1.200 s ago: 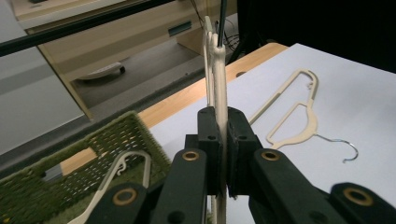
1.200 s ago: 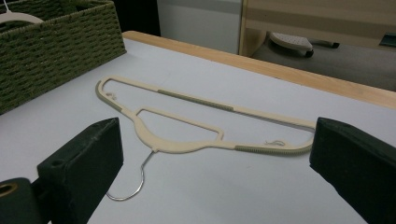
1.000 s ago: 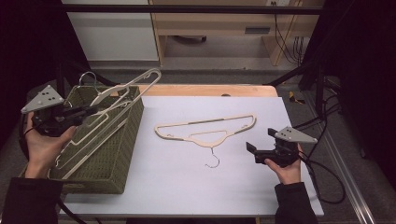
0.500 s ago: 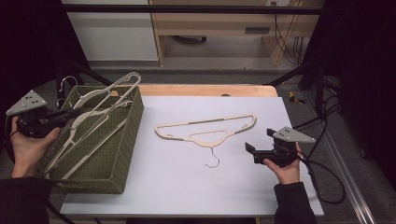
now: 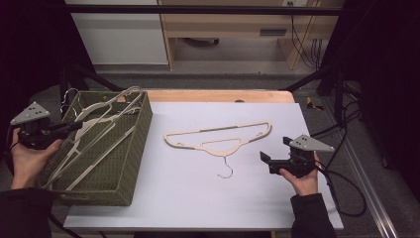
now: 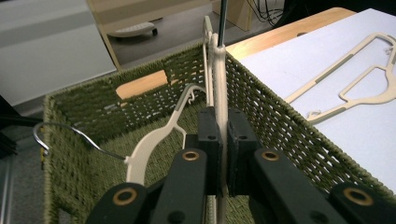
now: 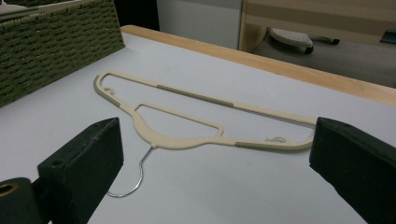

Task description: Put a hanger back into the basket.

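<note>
My left gripper [image 5: 73,127] [image 6: 222,122] is shut on the bar of a cream plastic hanger [image 5: 110,130] [image 6: 218,74]. That hanger lies slanted inside the green woven basket [image 5: 141,134] [image 6: 285,126], its far end at the basket's back rim. A second cream hanger [image 6: 154,140] with a wire hook rests in the basket beside it. Another cream hanger [image 5: 218,136] [image 7: 187,116] lies flat on the white table, hook toward the person. My right gripper [image 5: 276,150] [image 7: 217,154] hovers open just right of its hook, with nothing between the jaws.
The basket stands at the table's left edge. A wooden strip [image 5: 218,95] runs along the table's far edge. Cables [image 5: 341,183] trail from the right gripper off the right side. A cabinet and wooden furniture stand on the floor beyond.
My left gripper has moved left and down with the hanger, whose far end has sunk toward the basket rim. The right gripper and the hanger on the table have stayed put.
</note>
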### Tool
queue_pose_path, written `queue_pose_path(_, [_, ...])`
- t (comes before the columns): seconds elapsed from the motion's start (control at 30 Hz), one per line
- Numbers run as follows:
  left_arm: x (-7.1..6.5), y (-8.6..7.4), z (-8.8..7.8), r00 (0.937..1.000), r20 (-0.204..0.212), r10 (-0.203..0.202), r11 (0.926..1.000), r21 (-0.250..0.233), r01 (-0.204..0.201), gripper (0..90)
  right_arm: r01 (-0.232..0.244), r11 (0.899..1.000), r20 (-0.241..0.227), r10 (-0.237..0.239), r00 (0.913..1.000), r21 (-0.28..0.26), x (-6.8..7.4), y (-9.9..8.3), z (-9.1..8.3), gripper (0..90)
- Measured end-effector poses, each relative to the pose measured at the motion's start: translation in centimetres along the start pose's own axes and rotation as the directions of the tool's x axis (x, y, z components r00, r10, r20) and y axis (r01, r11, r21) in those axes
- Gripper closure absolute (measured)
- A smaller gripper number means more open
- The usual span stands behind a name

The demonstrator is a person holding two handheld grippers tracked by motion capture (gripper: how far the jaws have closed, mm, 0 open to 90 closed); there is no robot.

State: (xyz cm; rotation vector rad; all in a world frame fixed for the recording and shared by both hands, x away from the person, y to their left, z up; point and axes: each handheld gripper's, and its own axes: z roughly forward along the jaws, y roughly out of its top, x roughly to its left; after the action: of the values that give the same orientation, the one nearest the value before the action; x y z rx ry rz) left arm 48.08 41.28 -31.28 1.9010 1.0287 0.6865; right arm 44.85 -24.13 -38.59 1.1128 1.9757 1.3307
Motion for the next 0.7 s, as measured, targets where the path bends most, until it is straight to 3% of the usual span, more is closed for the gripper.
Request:
queue_pose_path(0.27, [-0.7,-1.3,2.0,0.9991,0.01,-0.04,0.9972,0.063,0.04,85.6,0.001,1.0,-0.002,-0.001,1.0,-0.002,0.0,0.0,0.0,3.5])
queue_pose_path(0.43, [-0.4,-3.3,3.7,0.995,0.01,-0.1,0.9878,0.121,0.098,85.4,0.002,1.0,-0.004,-0.002,1.0,-0.004,-0.1,0.0,-0.2,3.6])
queue_pose_path(0.57, [-0.1,-4.2,4.2,0.9894,0.024,-0.143,0.9816,0.131,0.139,84.7,-0.002,1.0,0.001,0.002,1.0,-0.004,0.0,0.0,-0.1,3.6])
queue_pose_path(0.7, [0.2,-4.7,4.2,0.9867,0.0,-0.163,0.98,0.117,0.161,83.4,0.001,1.0,-0.002,-0.001,1.0,0.003,0.0,0.0,0.0,3.5])
